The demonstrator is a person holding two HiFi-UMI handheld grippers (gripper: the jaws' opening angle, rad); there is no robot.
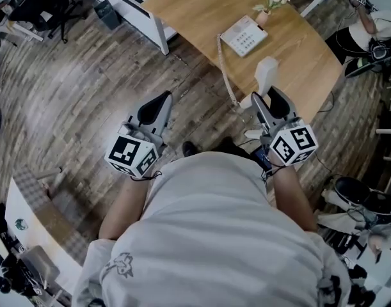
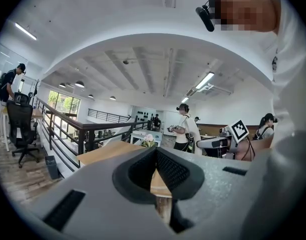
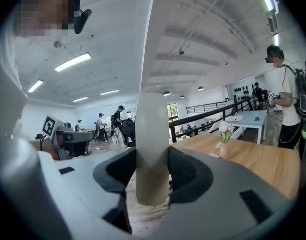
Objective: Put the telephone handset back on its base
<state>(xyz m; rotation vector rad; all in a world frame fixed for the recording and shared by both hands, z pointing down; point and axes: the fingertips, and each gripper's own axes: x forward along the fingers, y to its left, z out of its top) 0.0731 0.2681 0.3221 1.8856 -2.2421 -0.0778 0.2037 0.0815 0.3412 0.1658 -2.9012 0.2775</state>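
White T-shirt (image 1: 214, 229) (small grey print)

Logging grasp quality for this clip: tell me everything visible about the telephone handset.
The handset is white, smooth plastic by its look, long with rounded ends. It is off its base, held upright in the air, with the right gripper shut on its lower part. A pale coiled cord runs from its bottom end to the base on the wooden table.

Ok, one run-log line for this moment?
right hand-held gripper: shut on handset | left hand-held gripper: shut, empty | base: on table, handset off
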